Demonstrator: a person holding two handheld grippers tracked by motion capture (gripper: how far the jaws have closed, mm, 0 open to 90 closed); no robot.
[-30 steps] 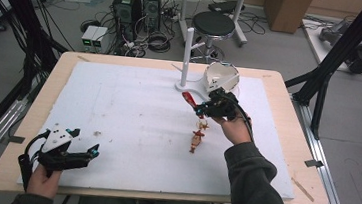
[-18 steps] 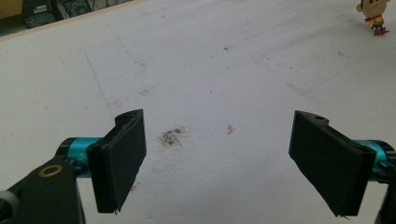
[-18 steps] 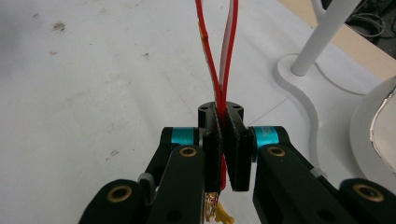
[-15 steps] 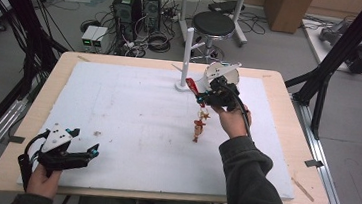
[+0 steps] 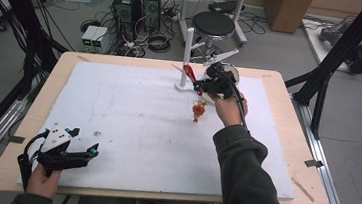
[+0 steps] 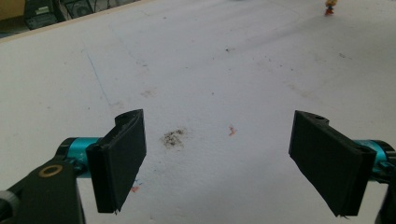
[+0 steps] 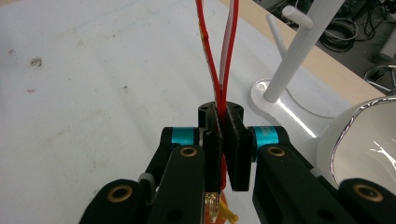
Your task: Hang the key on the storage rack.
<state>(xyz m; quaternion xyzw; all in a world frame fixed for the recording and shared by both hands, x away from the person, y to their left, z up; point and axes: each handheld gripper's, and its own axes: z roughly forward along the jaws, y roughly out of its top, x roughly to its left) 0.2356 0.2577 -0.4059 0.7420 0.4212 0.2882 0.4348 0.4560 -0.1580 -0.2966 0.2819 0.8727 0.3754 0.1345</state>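
Observation:
My right gripper point(image 5: 199, 87) is shut on a red strap point(image 5: 189, 73). A small orange figure point(image 5: 198, 109) dangles from the strap below the jaws, over the white mat point(image 5: 133, 107). In the right gripper view the jaws point(image 7: 223, 140) pinch the two red bands point(image 7: 219, 46), which run up toward the white peg stand point(image 7: 299, 51). That stand point(image 5: 187, 57) rises just left of the gripper at the mat's far edge. At the near left corner my left gripper point(image 5: 84, 143) rests low, open, with nothing between its pads point(image 6: 119, 158).
A white cup point(image 7: 369, 140) sits right beside the right gripper, close to the stand's base point(image 5: 182, 87). The wooden table edge point(image 5: 289, 107) frames the mat. A stool point(image 5: 216, 22), computer cases and cables stand on the floor beyond.
The right hand has risen and moved away from the person toward the peg stand, taking the strap along. The orange figure came up off the mat with it. The left gripper stayed put.

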